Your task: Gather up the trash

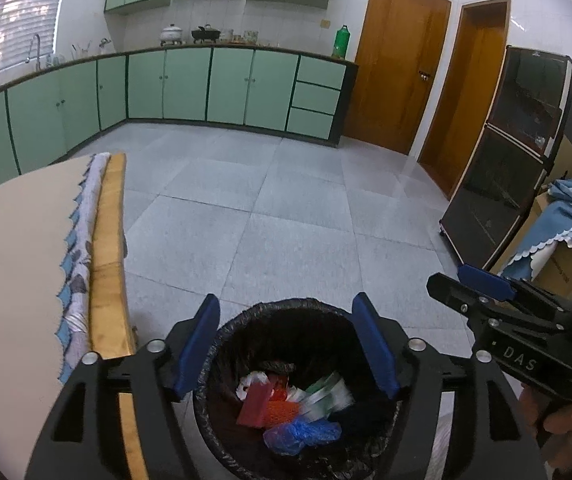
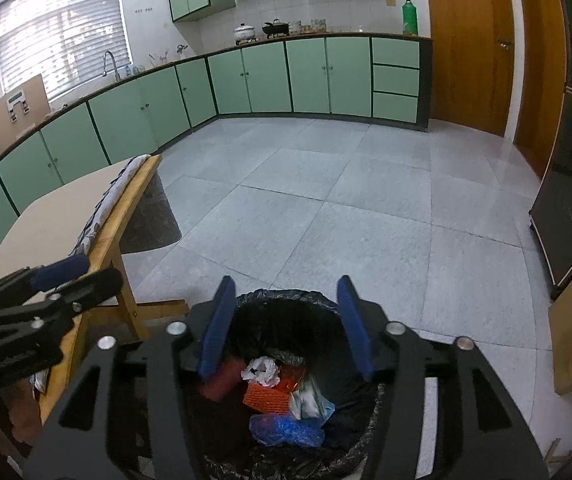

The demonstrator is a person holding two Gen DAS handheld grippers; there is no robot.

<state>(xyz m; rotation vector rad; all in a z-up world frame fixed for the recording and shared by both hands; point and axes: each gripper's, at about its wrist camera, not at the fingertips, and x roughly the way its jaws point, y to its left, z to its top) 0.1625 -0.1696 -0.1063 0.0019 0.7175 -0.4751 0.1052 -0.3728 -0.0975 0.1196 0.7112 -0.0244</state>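
Grey tiled floor (image 1: 286, 208) carries the black-lined trash bin (image 1: 286, 312) at 6 o'clock; wooden table (image 1: 109, 240) at 9 o'clock.

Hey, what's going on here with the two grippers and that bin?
A person is collecting trash with a handheld gripper in each hand. Both the left gripper and the right gripper hang over a bin lined with a black bag on the kitchen floor beside a wooden table. Both are open with nothing between their fingers. Inside the bin lie a red box, an orange mesh piece, a blue plastic bag and white crumpled wrappers.
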